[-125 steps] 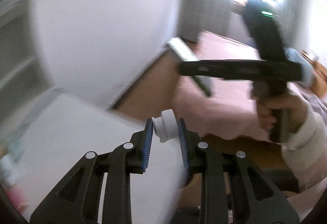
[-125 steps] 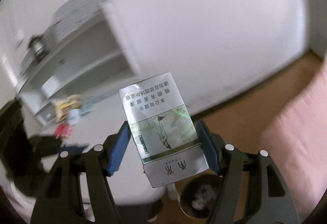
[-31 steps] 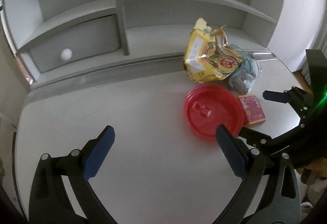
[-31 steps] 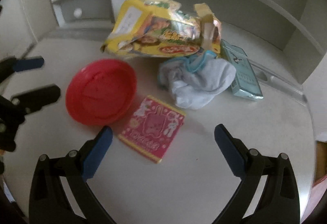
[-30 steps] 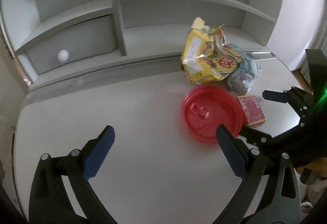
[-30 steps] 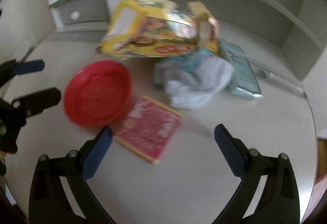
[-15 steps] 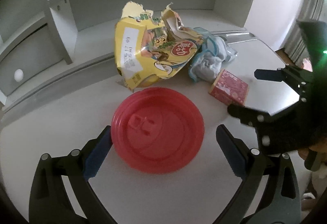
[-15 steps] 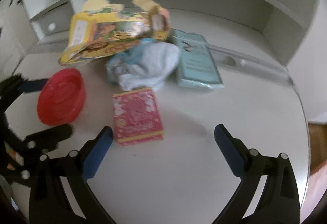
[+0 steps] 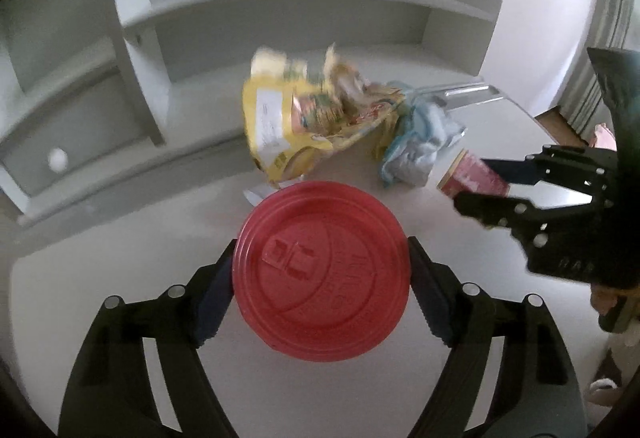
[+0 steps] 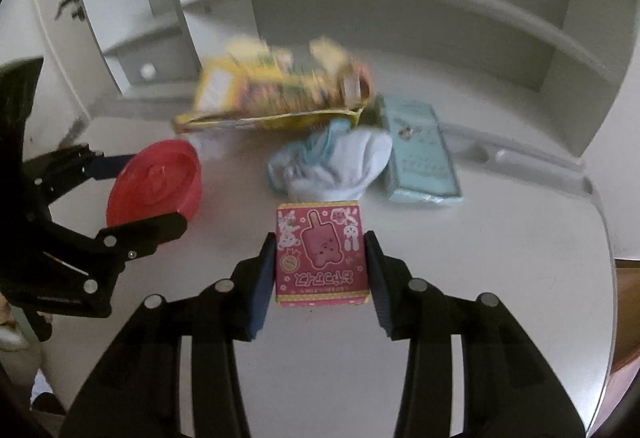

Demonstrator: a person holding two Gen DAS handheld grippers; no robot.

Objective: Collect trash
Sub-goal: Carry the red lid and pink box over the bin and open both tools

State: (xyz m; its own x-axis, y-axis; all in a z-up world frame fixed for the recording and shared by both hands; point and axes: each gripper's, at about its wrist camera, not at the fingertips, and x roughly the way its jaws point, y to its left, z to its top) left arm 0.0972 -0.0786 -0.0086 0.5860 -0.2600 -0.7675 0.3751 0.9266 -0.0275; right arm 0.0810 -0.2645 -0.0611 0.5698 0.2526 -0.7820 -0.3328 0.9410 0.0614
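Left tongs (image 9: pixel 320 278) clamp red lid (image 9: pixel 322 270) at both edges; right tongs (image 10: pixel 320 270) clamp pink box (image 10: pixel 321 254). Both on counter (image 10: pixel 500 278), w/ yellow wrapper (image 10: pixel 276 94) behind.

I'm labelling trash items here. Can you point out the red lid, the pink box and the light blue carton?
red lid (image 9: pixel 322 274): left wrist view, centre of its top face.
pink box (image 10: pixel 320 252): right wrist view, middle of the printed top.
light blue carton (image 10: pixel 420 154): right wrist view, middle of its top face.
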